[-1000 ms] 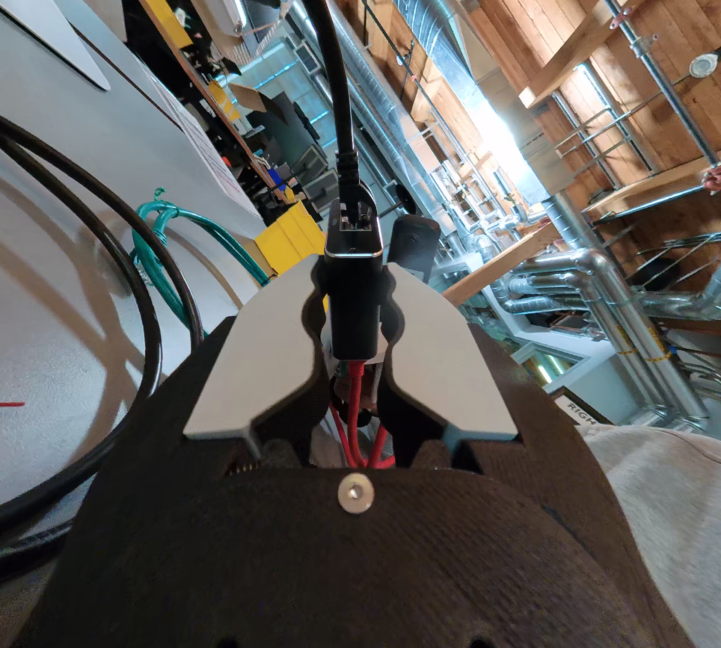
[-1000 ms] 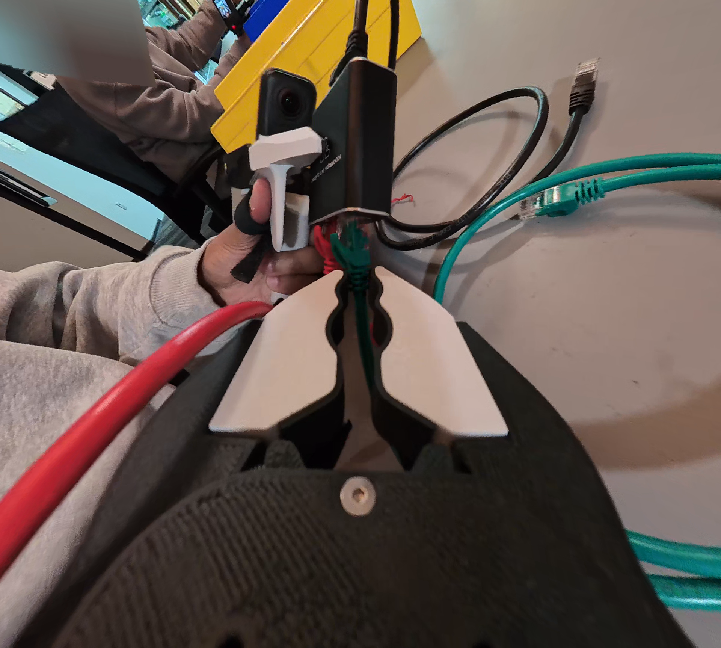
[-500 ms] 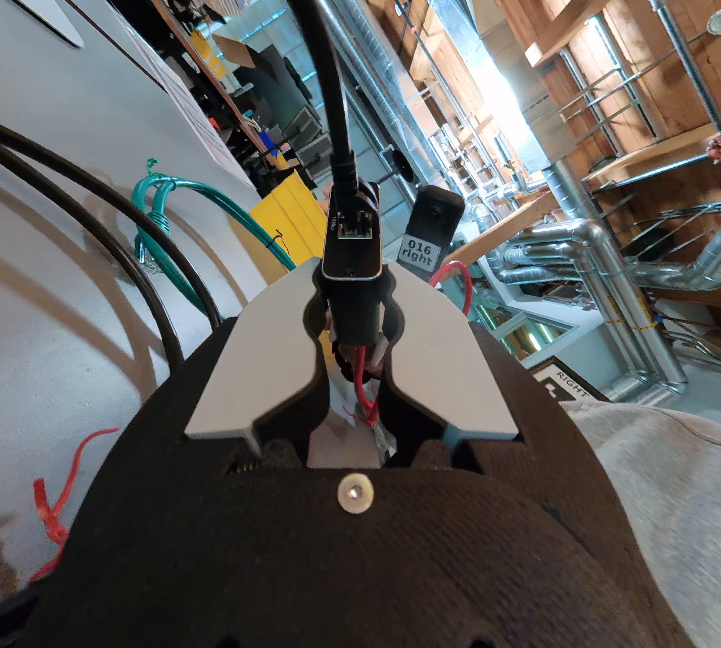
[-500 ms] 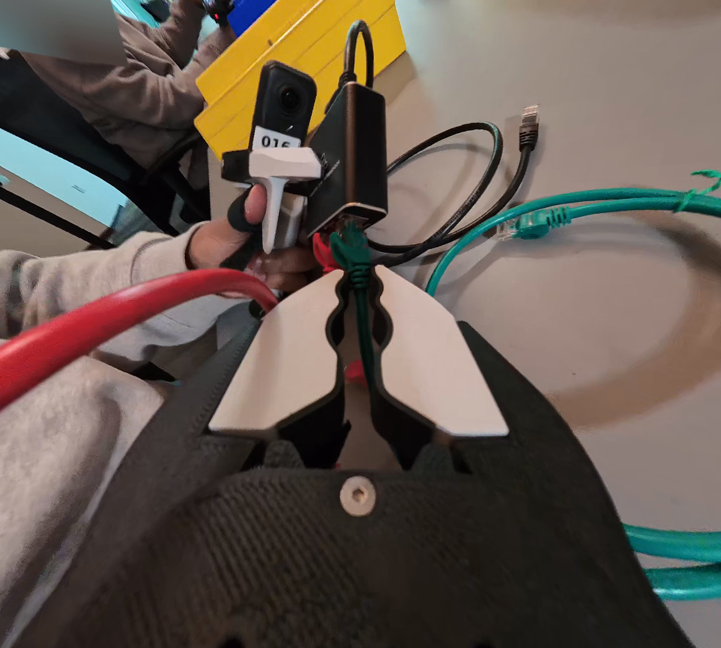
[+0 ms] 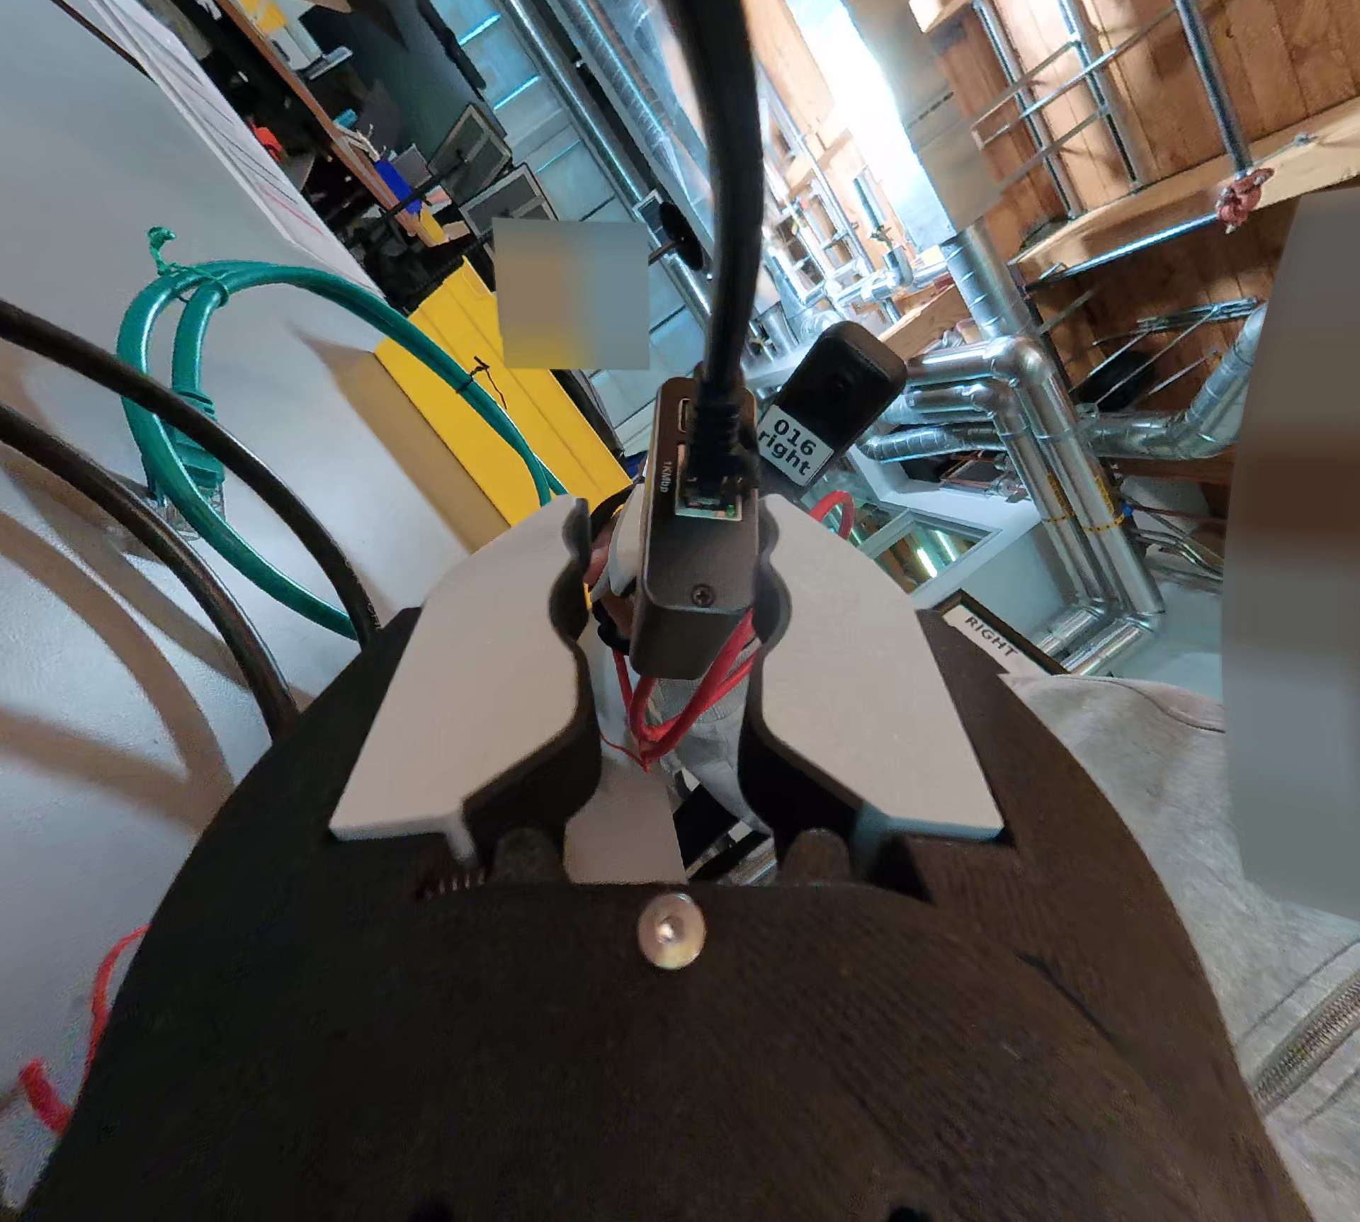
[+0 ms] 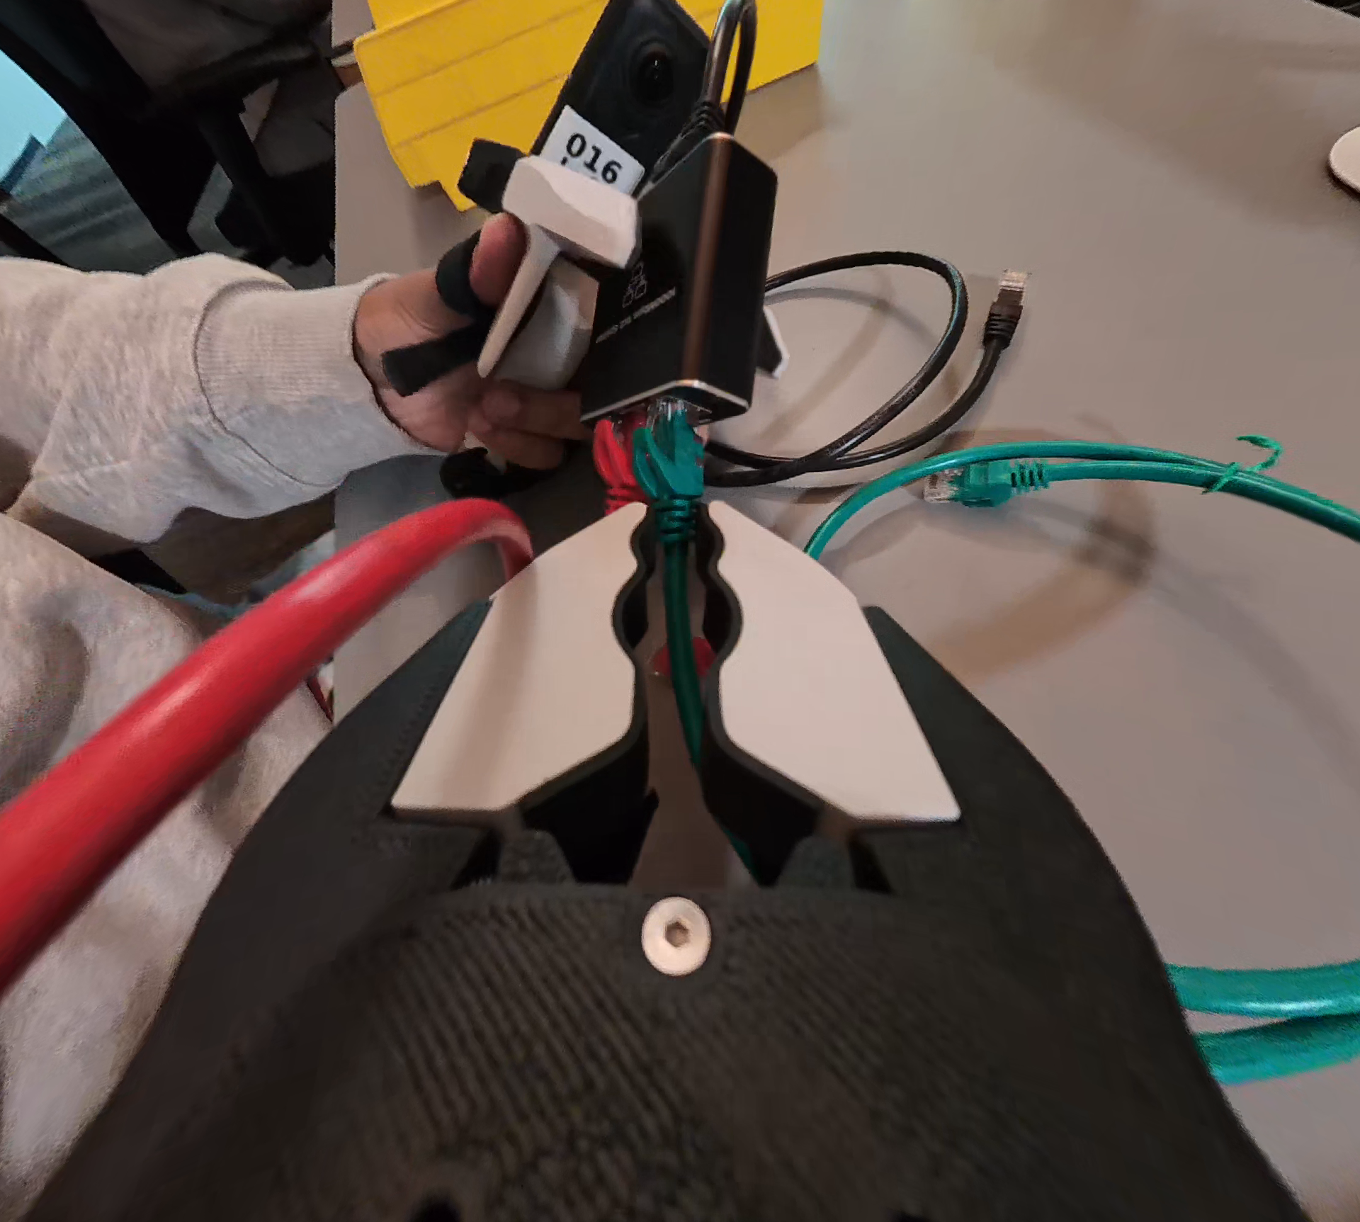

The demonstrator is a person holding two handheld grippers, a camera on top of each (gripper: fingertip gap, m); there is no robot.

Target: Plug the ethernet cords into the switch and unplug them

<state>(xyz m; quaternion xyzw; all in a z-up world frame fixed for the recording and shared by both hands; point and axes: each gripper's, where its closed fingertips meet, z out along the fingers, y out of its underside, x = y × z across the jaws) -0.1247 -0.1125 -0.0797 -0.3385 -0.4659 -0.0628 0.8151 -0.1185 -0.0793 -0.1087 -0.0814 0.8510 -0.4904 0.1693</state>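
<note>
The left hand-held gripper (image 5: 666,568) pinches the small black metal box-shaped switch (image 6: 681,289), held in the air above the grey counter (image 6: 1104,156). The right hand-held gripper (image 6: 673,517) is pressed onto the green ethernet cord (image 6: 681,635) just behind its plug (image 6: 671,454), which sits at a port beside the red ethernet cord (image 6: 221,693). Judged step: seating or pulling the green plug. Whether it is latched cannot be told. The next move calls for a straight push or pull along the port axis.

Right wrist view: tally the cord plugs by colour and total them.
Green: 2, green plug at the switch and loose green plug.
Red: 1, red plug.
Black: 2, top black plug and loose black plug.
Total: 5.
</note>
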